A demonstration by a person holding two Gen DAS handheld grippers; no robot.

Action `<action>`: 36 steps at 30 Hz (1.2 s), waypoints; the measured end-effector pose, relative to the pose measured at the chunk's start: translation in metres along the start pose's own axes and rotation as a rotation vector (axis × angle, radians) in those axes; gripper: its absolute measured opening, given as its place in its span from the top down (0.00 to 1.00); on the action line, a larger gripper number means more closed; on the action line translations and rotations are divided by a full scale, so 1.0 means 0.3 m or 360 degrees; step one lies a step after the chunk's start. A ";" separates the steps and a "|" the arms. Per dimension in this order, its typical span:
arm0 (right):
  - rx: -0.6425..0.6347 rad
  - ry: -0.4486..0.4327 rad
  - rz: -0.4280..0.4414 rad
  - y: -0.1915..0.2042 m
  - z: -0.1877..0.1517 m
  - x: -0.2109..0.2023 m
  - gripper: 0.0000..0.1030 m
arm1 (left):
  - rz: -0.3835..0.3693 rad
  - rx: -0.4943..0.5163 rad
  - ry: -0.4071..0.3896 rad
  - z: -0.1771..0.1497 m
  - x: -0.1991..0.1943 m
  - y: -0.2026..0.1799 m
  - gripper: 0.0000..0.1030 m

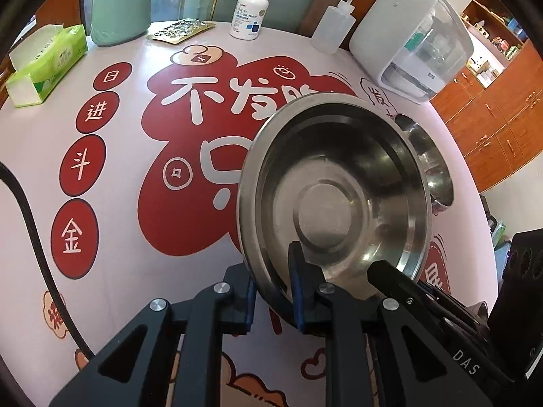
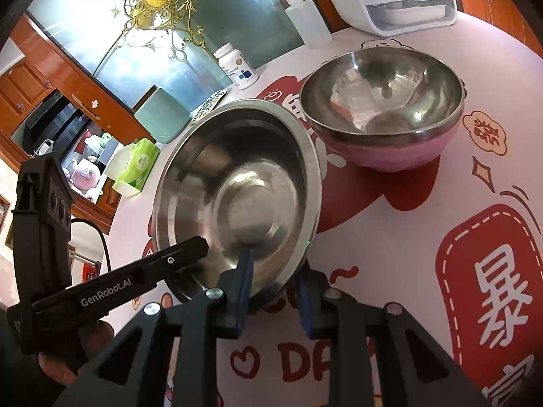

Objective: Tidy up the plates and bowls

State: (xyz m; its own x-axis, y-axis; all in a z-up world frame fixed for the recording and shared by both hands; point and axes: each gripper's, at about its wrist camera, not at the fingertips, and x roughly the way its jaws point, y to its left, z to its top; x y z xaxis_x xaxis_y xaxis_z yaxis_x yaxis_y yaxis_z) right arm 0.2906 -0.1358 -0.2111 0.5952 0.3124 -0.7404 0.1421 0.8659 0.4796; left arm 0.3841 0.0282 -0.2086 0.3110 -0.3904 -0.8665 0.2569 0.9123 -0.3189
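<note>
Both of your claws are pinched narrow on the near rim of the same steel plate (image 1: 334, 196). The left claw (image 1: 271, 300) grips the rim with one blue pad outside and one inside the dish. The right claw (image 2: 276, 291) does the same from the other side of that near edge, one finger inside and one under the lip.

The plate sits tilted, its far edge rising away from both claws, so its hollow faces you and it looks lifted or tipped off the table (image 1: 129, 230).

What the next move turns on is the pink-sided steel bowl (image 2: 383, 115). It stands on the table beyond the plate and off to the right of your right claw, upright, just past the plate's far rim. From the left claw it shows only as a sliver behind the plate's right edge (image 1: 427, 159). Your right hand is the nearer one, so I judge any carry toward the bowl runs forward and rightward.
</note>
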 end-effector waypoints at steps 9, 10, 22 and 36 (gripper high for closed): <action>-0.0032 -0.0021 0.0020 0.034 -0.024 -0.078 0.78 | 0.0010 0.0016 -0.0029 -0.042 -0.088 -0.022 0.85; -0.0034 -0.0026 0.0023 0.039 -0.029 -0.089 0.78 | 0.0010 0.0016 -0.0034 -0.047 -0.101 -0.024 0.85; -0.0084 -0.0039 0.0055 0.105 -0.078 -0.204 0.78 | 0.0032 0.0034 -0.0095 -0.126 -0.259 -0.059 0.84; -0.0212 -0.0001 0.0083 0.188 -0.207 -0.353 0.78 | 0.0060 0.0009 -0.0118 -0.310 -0.448 -0.087 0.83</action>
State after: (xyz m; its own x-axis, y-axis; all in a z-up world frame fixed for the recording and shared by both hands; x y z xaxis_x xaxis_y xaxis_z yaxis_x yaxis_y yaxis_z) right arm 0.1865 -0.0958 -0.1348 0.5994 0.3580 -0.7159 0.0049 0.8927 0.4506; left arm 0.2503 0.0684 -0.1195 0.3876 -0.3644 -0.8468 0.2491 0.9258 -0.2844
